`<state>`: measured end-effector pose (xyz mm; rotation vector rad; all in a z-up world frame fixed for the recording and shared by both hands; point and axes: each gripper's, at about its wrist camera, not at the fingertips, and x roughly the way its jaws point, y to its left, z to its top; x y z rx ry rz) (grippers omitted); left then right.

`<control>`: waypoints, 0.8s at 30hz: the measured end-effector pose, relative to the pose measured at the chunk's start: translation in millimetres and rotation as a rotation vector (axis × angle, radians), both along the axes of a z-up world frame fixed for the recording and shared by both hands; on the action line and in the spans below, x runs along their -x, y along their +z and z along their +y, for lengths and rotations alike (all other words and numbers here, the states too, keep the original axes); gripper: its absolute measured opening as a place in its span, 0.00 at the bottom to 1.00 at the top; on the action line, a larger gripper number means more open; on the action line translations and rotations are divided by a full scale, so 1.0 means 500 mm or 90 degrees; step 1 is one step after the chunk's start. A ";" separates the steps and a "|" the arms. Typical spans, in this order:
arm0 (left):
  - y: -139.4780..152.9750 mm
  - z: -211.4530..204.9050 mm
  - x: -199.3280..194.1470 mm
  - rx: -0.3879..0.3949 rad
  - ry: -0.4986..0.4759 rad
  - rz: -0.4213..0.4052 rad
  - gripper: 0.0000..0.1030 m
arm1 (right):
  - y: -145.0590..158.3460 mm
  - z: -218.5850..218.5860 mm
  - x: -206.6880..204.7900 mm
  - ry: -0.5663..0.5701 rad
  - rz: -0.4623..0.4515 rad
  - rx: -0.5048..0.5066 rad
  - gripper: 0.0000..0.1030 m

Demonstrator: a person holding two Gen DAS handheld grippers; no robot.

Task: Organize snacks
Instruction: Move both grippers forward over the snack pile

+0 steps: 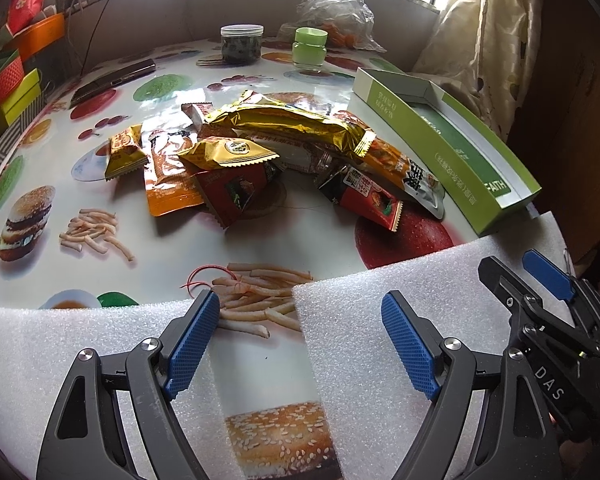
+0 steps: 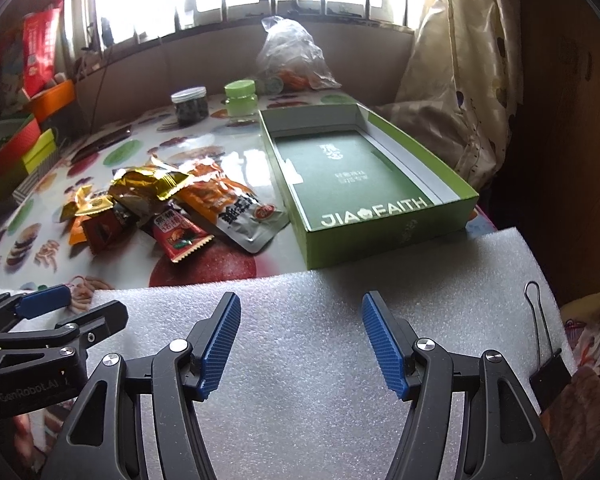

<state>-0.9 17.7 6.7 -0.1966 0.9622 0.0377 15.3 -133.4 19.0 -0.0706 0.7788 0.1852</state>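
Note:
A heap of snack packets in gold, orange and red wrappers lies mid-table; the same pile of packets shows left of centre in the right wrist view. An open green box stands to its right, with nothing inside; the green box appears at the right in the left wrist view. My left gripper hovers open over the near table edge, nothing between its fingers. My right gripper is open above white foam, well short of the box. The right gripper also shows at the left view's right side.
White foam sheets cover the near table edge. A dark-filled jar, a green-lidded jar and a plastic bag stand at the back. A phone lies far left. A black binder clip grips the foam's right edge.

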 end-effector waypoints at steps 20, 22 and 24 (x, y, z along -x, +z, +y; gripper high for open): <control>0.111 0.076 -0.002 0.087 0.025 -0.057 0.81 | 0.098 0.053 -0.102 0.073 -0.046 -0.028 0.62; 0.121 0.085 -0.008 0.080 0.029 -0.068 0.81 | 0.102 0.060 -0.113 0.083 -0.046 -0.027 0.62; 0.123 0.105 -0.019 0.088 0.048 -0.066 0.81 | 0.104 0.073 -0.125 0.099 -0.041 -0.022 0.62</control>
